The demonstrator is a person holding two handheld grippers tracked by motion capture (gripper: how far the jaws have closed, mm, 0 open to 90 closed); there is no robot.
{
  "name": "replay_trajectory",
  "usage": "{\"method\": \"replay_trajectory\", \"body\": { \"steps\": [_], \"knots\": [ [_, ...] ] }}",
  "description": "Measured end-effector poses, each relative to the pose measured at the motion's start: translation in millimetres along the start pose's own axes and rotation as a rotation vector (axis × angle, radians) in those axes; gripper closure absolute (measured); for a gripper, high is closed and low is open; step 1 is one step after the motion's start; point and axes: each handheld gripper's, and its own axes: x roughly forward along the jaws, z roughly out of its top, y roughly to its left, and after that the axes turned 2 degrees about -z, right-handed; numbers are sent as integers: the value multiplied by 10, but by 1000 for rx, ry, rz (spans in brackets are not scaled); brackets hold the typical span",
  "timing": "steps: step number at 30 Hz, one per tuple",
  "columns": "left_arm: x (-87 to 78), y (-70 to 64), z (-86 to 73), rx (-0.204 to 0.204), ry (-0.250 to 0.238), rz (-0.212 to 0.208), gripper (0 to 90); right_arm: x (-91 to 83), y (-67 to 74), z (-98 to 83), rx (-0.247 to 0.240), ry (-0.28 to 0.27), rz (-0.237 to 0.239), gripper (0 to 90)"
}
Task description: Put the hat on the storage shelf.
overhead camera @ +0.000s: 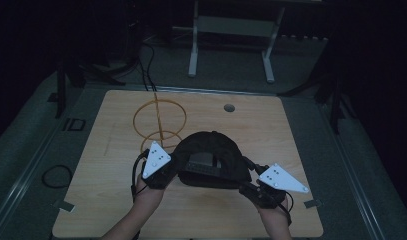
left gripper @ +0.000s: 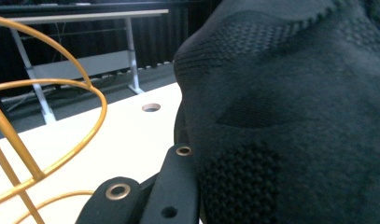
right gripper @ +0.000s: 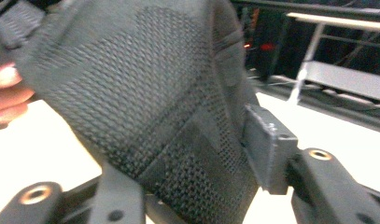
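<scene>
Black knit cap [overhead camera: 209, 155] pinched at opposite edges by left gripper [overhead camera: 163, 172] and right gripper [overhead camera: 253, 187], held above table [overhead camera: 291, 145]; risk of fabric slipping free, snagging nearby gold wire stand [overhead camera: 159, 120].

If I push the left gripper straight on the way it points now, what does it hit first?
The black knit cap: it already lies against the left gripper. Past it, probably bare table with the gold wire stand off to one side, though depth is unclear.

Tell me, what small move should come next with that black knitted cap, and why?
Probably carry the black knitted cap toward the gold wire stand behind it: the left gripper and right gripper each pinch one side, holding it open, and the stand looks bare.
</scene>
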Motion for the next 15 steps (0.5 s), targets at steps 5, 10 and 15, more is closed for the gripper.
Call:
{"method": "replay_trajectory", "body": {
  "steps": [5,10,15],
  "knots": [
    [-21,-5,35,11,-6,9,900,-70,15,-54,-50,59,73,399],
    [-39,-38,58,45,-5,8,900,-140,29,-99,-87,89,128,352],
    [-67,-20,44,67,-18,12,900,-248,34,-166,-93,128,188,346]
  ]
}}
